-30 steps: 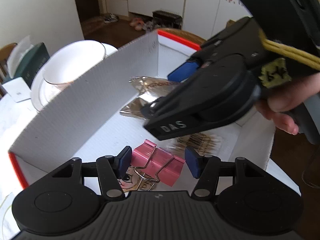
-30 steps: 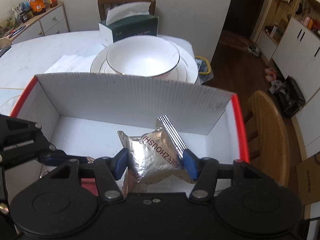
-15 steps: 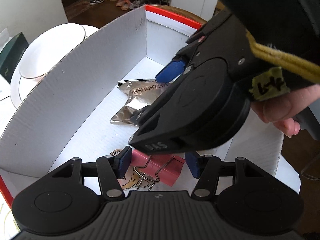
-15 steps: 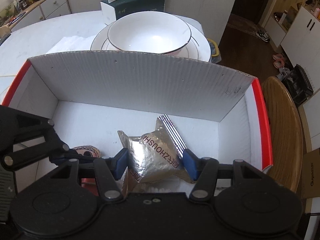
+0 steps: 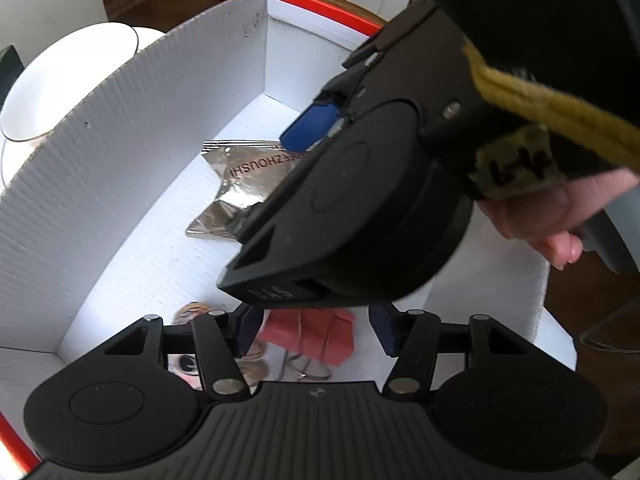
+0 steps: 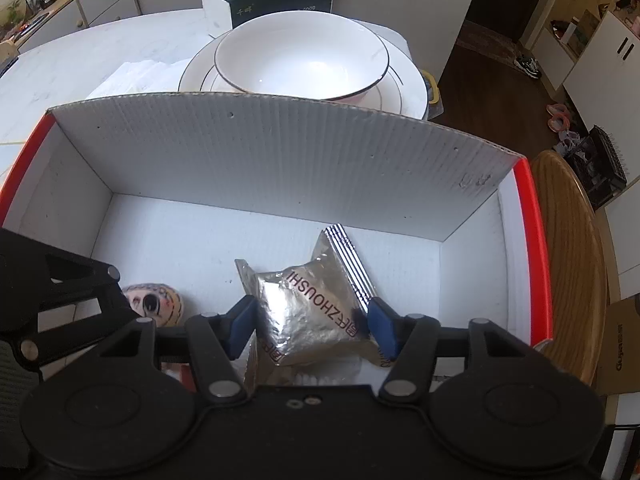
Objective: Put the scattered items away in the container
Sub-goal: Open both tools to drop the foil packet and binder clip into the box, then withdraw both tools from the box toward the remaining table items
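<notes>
– Right wrist view: what does a listener need to know?
– The right claw (image 6: 312, 320) points steeply down into a white cardboard box (image 6: 280, 160) with red edges. A silver foil packet (image 6: 316, 312) lies between its blue pads, on the box floor. The jaws have just been opening and stand slack, with the pads just beside the packet's edges.
– And the other side?
– The left claw (image 5: 316, 328) is spread too. A pink binder clip (image 5: 316, 338) sits between its pads, clear of the right-hand one. A cartoon-face badge (image 6: 154, 304) lies under the claw's left finger.
– Which step is this?
– Likely the release, since both items are inside the container. The next move calls for lifting each claw straight out without snagging the packet or clip, then looking for anything left outside.
– What differs from a second ago?
– Both claws sit deeper in the box. The clip was snug between the pads then and now has a gap beside it.
</notes>
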Demonstrator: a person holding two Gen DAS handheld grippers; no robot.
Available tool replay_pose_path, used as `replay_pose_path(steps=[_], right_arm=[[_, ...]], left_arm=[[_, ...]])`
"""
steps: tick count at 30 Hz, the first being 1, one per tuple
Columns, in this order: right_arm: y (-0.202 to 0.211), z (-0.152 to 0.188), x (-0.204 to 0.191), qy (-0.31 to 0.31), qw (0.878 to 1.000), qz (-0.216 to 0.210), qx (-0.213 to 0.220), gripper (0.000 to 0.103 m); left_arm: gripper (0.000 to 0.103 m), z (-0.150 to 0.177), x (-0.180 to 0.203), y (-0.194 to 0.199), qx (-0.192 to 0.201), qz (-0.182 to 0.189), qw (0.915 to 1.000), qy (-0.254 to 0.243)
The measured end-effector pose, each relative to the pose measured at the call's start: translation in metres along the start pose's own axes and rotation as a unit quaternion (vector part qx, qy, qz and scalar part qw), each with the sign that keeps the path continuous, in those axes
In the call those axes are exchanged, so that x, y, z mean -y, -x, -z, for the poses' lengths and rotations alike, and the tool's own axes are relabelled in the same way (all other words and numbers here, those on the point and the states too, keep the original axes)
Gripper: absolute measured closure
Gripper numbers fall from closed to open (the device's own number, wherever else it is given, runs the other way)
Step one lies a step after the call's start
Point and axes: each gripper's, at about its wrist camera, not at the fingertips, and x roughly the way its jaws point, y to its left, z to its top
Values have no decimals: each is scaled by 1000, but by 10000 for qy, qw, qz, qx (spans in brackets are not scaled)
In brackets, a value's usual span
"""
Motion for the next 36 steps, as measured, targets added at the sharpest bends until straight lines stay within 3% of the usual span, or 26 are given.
replay_pose_path(steps=[2,17,25,36], right_arm=[[0,0,1,-21,10000,-12,11,41],[39,7,1,-56,9991,-186,383,35],[75,14,-6,19,9965,-284,781,29],[128,29,-19,-80,9878,-503,1471,19]], left_arm=[[39,1,1,2,26,-20,10000,-44],[38,24,4,47,754,-59,9971,100],[38,36,9,79,1406,-142,9896,275],[38,62,11,128,2218,-415,9731,454]])
